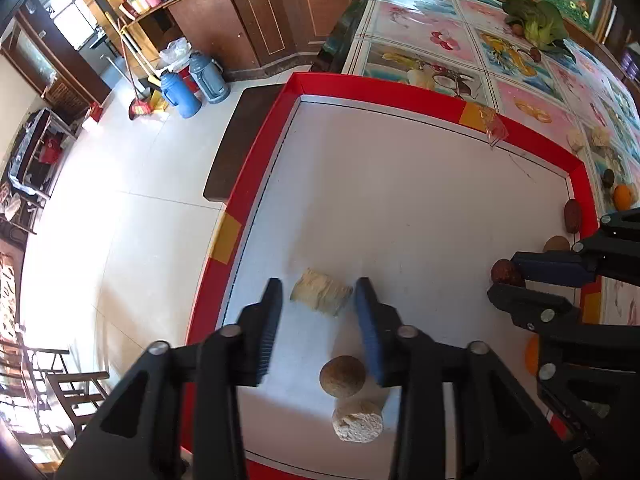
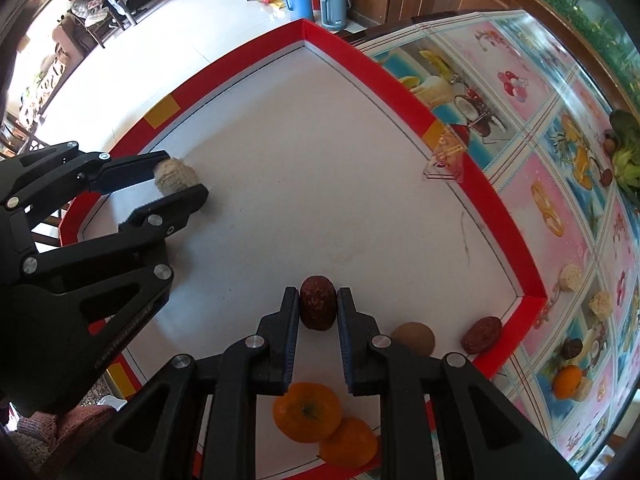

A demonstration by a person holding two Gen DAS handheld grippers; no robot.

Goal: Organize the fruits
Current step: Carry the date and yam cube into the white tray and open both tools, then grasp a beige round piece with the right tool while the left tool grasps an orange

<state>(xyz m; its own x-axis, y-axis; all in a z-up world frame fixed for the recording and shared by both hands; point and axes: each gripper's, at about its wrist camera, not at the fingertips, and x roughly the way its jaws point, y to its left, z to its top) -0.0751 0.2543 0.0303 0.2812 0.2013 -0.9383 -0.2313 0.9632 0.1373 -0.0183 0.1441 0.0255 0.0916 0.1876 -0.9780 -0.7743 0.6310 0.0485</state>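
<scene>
The right gripper (image 2: pixel 319 307) pinches a dark red date (image 2: pixel 318 307) just above the white tray (image 2: pixel 320 168), with two oranges (image 2: pixel 324 424) beneath its fingers and a brown round fruit (image 2: pixel 414 338) and a second date (image 2: pixel 482 334) near the red rim. The left gripper (image 1: pixel 318 294) stands partly open around a pale fibrous chunk (image 1: pixel 320 291), its pads apart from it, with a brown ball (image 1: pixel 342 376) and another pale chunk (image 1: pixel 357 422) lower between its arms. More fruit lies outside on the patterned tablecloth (image 2: pixel 560 184), too small to tell; the gripper arms cut off the near edge of the tray.
</scene>
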